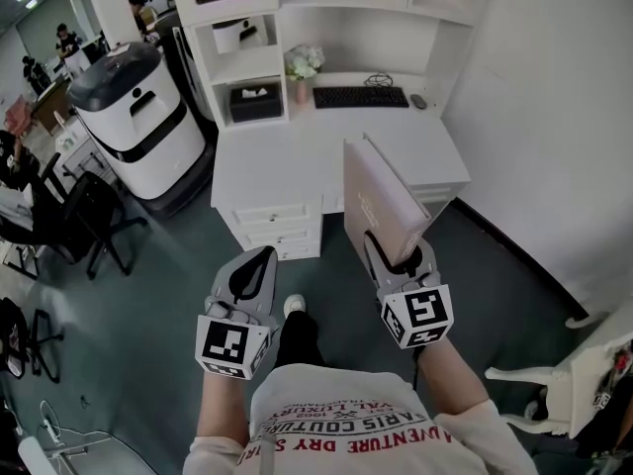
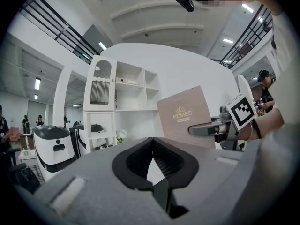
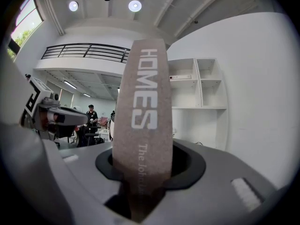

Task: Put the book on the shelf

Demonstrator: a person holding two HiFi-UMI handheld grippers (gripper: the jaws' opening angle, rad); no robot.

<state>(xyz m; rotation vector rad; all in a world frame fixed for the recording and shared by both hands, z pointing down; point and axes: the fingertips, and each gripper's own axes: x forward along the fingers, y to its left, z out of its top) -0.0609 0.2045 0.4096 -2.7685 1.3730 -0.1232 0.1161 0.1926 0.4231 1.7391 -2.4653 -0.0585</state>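
My right gripper point(image 1: 401, 257) is shut on the lower end of a tan book point(image 1: 381, 201) and holds it upright above the floor in front of the white desk point(image 1: 287, 171). In the right gripper view the spine of the book point(image 3: 140, 121), printed HOMES, rises from between the jaws of the right gripper point(image 3: 140, 191). The left gripper point(image 1: 255, 265) hangs to the left of the book, shut and empty. From the left gripper point(image 2: 157, 172) I see the book's cover point(image 2: 183, 116) off to the right. The white shelf unit point(image 1: 242, 62) stands on the desk's far side.
A black keyboard point(image 1: 360, 97), a vase of flowers point(image 1: 302, 65) and a black box point(image 1: 255, 102) rest on the desk. A white and black machine point(image 1: 138, 117) stands to its left, near office chairs point(image 1: 94, 216). A white chair point(image 1: 579, 374) is at the right.
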